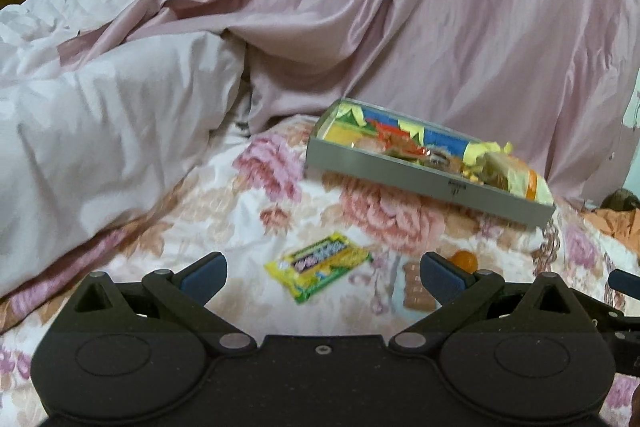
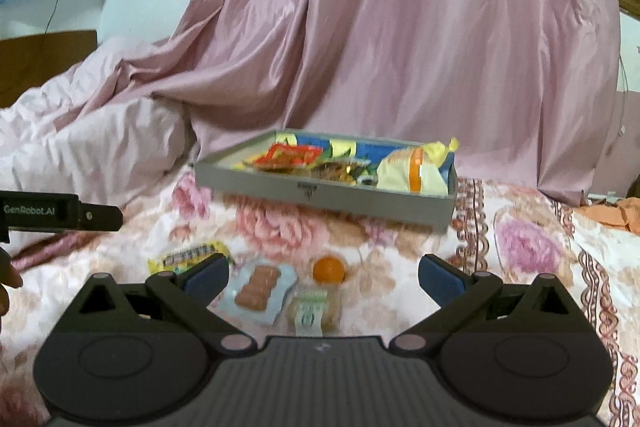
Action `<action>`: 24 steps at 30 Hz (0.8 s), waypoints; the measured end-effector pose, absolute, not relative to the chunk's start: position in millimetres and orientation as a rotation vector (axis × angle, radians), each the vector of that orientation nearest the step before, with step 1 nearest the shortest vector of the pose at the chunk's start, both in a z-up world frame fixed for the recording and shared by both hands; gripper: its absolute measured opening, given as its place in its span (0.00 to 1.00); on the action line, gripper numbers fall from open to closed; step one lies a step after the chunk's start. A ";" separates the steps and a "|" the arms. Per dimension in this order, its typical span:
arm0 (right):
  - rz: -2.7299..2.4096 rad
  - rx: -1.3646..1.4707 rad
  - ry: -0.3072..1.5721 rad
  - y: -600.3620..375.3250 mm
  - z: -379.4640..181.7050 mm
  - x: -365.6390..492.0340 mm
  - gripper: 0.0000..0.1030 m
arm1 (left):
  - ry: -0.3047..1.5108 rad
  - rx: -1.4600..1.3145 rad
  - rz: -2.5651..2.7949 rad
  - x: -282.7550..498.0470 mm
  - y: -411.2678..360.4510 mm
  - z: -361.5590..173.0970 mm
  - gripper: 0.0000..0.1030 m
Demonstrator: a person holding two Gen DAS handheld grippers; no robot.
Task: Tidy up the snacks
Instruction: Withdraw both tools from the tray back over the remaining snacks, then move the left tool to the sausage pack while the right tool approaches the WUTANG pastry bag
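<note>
The grey tray (image 2: 326, 193) sat on the flowered bedspread (image 2: 532, 247) towards the back, up against the hanging pink drape (image 2: 400, 27), and it was already well stocked: a red packet (image 2: 290, 155), a pale yellow bag with an orange stripe (image 2: 416, 173), and a jumble of shiny wrappers between them. So I judged the sorting more than half done. Four snacks were left loose on the bedspread, nearer than the tray: a yellow-green candy bar (image 1: 320, 265), a pale blue packet of brown biscuits (image 2: 258, 289), a small orange ball (image 2: 329, 270) (fruit or sweet, I could not say), and a clear-wrapped cake with a green label (image 2: 314, 311).

The left gripper (image 1: 322, 277) was spread wide with nothing between its blue pads, the candy bar lying on the cloth beyond them. The right gripper (image 2: 322, 277) was just as wide and just as empty, hovering over the biscuit packet, ball and cake.

Much was hard to read. Both views were soft with blur, so no label was legible. The tray's near wall hid whatever lay low inside, and its middle contents ran together. From the left, the right-hand pad covered part of the orange ball and the biscuit packet. The crumpled pale quilt (image 1: 100, 115) might have hidden more.
</note>
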State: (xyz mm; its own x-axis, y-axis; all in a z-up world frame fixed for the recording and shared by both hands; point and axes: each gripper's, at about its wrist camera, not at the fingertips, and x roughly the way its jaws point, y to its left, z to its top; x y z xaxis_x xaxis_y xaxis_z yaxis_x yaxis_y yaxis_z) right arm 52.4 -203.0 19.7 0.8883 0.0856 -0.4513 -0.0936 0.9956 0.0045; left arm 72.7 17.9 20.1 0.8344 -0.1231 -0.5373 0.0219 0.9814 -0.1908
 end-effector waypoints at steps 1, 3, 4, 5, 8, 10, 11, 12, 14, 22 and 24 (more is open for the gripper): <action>0.092 -0.017 0.480 -202.8 17.9 50.6 1.00 | 0.587 -0.176 -0.077 70.5 18.5 18.9 0.99; 0.088 -0.015 0.501 -203.4 15.1 47.8 1.00 | 0.603 -0.168 -0.074 66.7 18.9 15.8 0.99; 0.084 -0.015 0.513 -203.6 13.6 47.7 1.00 | 0.613 -0.162 -0.073 65.3 18.8 14.1 0.99; 0.079 -0.019 0.530 -203.2 11.7 47.5 1.00 | 0.622 -0.156 -0.071 64.2 18.4 12.4 0.99; 0.062 -0.039 0.583 -202.1 3.5 50.3 1.00 | 0.648 -0.133 -0.069 61.4 16.8 6.9 0.99; 0.055 -0.043 0.620 -202.3 -2.9 52.8 1.00 | 0.659 -0.120 -0.068 60.3 15.5 3.9 0.99; 0.053 -0.040 0.635 -202.5 -6.3 53.8 1.00 | 0.663 -0.115 -0.069 59.9 14.9 2.6 0.99; 0.053 -0.036 0.652 -202.7 -9.6 55.0 1.00 | 0.666 -0.110 -0.069 60.0 14.3 1.6 0.99; 0.056 -0.030 0.676 -203.1 -15.7 56.3 1.00 | 0.675 -0.099 -0.071 60.4 12.5 -1.0 0.99; 0.066 -0.028 0.735 -203.4 -31.9 63.5 1.00 | 0.713 -0.066 -0.074 63.5 7.2 -11.7 0.99; 0.068 -0.025 0.744 -204.3 -34.0 67.2 1.00 | 0.726 -0.059 -0.075 66.2 5.7 -14.8 0.99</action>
